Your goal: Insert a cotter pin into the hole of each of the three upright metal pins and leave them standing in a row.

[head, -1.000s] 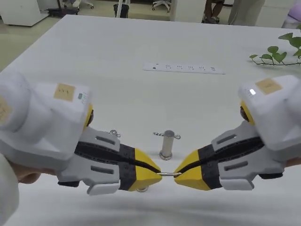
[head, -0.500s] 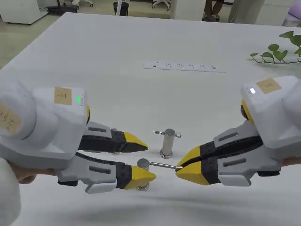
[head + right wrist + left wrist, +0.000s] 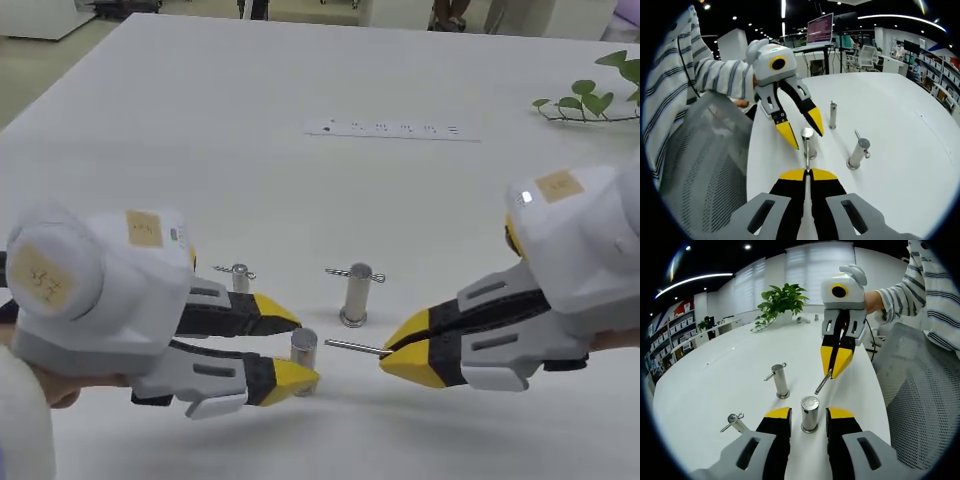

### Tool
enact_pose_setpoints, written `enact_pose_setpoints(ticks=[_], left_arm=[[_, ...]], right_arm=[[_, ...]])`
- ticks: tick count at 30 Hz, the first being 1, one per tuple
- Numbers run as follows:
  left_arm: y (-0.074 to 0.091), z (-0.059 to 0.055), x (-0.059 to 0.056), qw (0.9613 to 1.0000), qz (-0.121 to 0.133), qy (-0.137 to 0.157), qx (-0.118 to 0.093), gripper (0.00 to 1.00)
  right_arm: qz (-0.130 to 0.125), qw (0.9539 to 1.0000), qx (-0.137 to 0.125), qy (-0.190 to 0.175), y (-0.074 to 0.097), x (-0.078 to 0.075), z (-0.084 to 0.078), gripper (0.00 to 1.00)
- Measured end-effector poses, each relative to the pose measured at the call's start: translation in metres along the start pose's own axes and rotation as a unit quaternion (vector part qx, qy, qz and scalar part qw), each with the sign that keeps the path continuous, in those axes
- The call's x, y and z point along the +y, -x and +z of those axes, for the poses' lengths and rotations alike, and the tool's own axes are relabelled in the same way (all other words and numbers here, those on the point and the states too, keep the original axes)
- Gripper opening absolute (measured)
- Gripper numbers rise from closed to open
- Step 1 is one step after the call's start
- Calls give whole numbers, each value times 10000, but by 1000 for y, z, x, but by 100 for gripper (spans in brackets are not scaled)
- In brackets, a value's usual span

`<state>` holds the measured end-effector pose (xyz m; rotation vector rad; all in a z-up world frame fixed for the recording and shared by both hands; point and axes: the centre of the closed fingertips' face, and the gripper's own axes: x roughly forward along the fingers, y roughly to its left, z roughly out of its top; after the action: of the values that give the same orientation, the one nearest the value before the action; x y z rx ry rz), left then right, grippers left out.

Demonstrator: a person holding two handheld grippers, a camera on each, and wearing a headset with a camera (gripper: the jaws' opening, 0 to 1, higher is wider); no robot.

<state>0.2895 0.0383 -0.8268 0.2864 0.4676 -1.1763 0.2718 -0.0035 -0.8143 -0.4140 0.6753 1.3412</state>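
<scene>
Three upright metal pins stand on the white table (image 3: 200, 150). The far left pin (image 3: 240, 276) and the middle pin (image 3: 357, 294) each carry a cotter pin through the top. The near pin (image 3: 303, 347) is bare and stands between the spread jaws of my open left gripper (image 3: 297, 345), untouched. My right gripper (image 3: 393, 356) is shut on a thin cotter pin (image 3: 353, 347) that points at the bare pin, its tip just short of it. In the right gripper view the cotter pin (image 3: 807, 159) runs straight toward the bare pin (image 3: 807, 140). The left gripper view has the bare pin (image 3: 810, 413) between the jaw tips.
A white power strip (image 3: 390, 128) lies at mid table, and a leafy plant (image 3: 595, 100) sits at the far right. A grey mesh chair (image 3: 920, 405) stands by the table's near edge. Bare tabletop stretches beyond the pins.
My left gripper, shut beside the right gripper's tips a second ago, has opened, and the bare pin now stands between its jaws. The right gripper still holds the cotter pin.
</scene>
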Motion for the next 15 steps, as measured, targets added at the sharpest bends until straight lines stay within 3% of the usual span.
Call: enact_pose_setpoints(ticks=[7,15], left_arm=[[-8,-14,-1,9998,2,167,87,24],[-12,-18,4,9995,110,299,41,21]], right_arm=[[19,10000,0,-23,-3,0,-1,4],[31,10000,-2,-56,-4,2,0,4]])
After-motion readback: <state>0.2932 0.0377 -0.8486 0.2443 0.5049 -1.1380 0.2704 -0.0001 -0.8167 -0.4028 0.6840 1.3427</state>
